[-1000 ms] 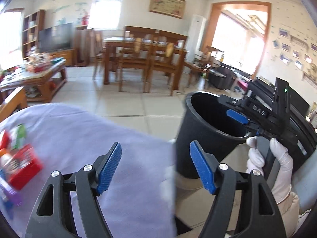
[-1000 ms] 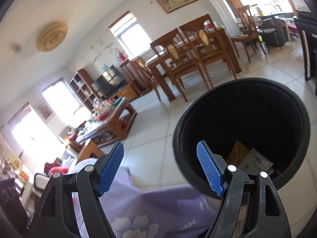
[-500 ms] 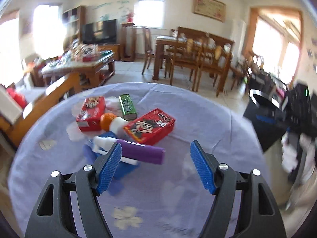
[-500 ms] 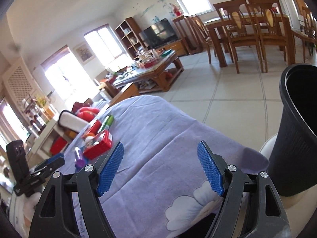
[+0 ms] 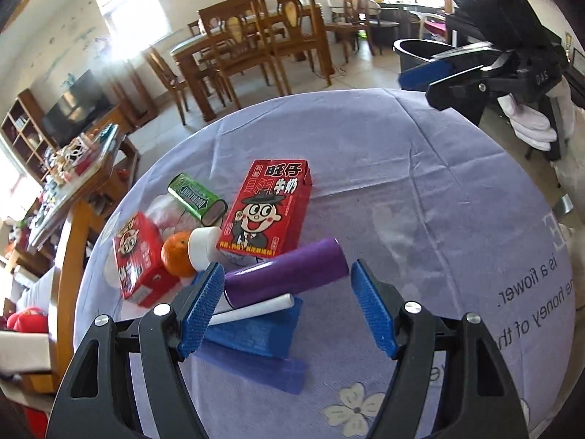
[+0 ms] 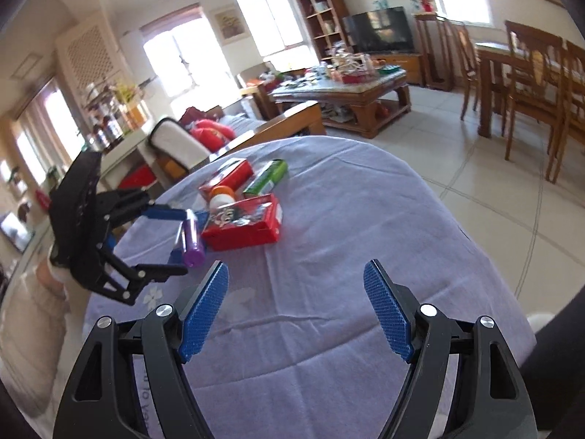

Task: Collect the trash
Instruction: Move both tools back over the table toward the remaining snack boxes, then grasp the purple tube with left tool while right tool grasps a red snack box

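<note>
My left tongs (image 5: 285,307) are spread wide, pinching nothing, their blue pads on either side of a purple plastic tube (image 5: 287,272) that lies on the lilac flowered tablecloth (image 5: 420,190). The tube's long axis runs left to right across my view, its far end tipped slightly up and away to the right. Just below it a thin white stick (image 5: 256,309) rests on a flat blue plastic packet (image 5: 256,344). Beyond the tube I count two red cartoon-printed milk cartons, one large (image 5: 270,208) lying flat and one smaller (image 5: 140,256) to the left, one green gum pack (image 5: 197,199), one orange fruit (image 5: 177,254) and one white cap (image 5: 203,245) touching it.

My right tongs (image 6: 296,311) are also spread and empty, hovering over bare cloth well apart from the pile. A black round bin (image 5: 424,49) stands off the table's far right edge; I cannot tell what is in it.
</note>
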The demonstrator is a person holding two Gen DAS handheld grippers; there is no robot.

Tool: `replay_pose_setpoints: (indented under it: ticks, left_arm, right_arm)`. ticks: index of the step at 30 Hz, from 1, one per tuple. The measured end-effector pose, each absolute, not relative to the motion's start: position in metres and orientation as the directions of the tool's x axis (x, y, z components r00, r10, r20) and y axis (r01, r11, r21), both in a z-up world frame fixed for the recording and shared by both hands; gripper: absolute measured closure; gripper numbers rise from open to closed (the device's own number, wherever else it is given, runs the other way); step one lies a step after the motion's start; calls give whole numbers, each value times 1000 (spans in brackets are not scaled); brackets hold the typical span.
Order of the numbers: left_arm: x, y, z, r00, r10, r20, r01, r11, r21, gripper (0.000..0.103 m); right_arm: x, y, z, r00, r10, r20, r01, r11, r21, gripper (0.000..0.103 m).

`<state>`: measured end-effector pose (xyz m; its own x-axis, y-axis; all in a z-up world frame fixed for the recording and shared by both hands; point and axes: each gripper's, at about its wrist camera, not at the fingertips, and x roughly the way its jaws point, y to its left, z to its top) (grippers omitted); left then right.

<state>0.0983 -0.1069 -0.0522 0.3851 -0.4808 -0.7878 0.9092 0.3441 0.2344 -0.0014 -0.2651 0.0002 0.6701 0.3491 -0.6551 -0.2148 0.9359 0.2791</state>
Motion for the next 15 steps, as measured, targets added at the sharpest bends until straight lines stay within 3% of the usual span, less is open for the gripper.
replay_pose_setpoints:
  ticks: [8, 15]
  left_arm:
    - [105, -117, -56, 374, -451, -810, 923, 266, 279, 31]
    - [107, -113, -61, 324, -431, -842, 939, 255, 231, 32]
  right_arm:
    - [60, -230, 8, 612, 324, -721, -380, 921, 91, 24]
    - [88, -204, -11, 541, 362, -759, -555, 832, 1, 24]
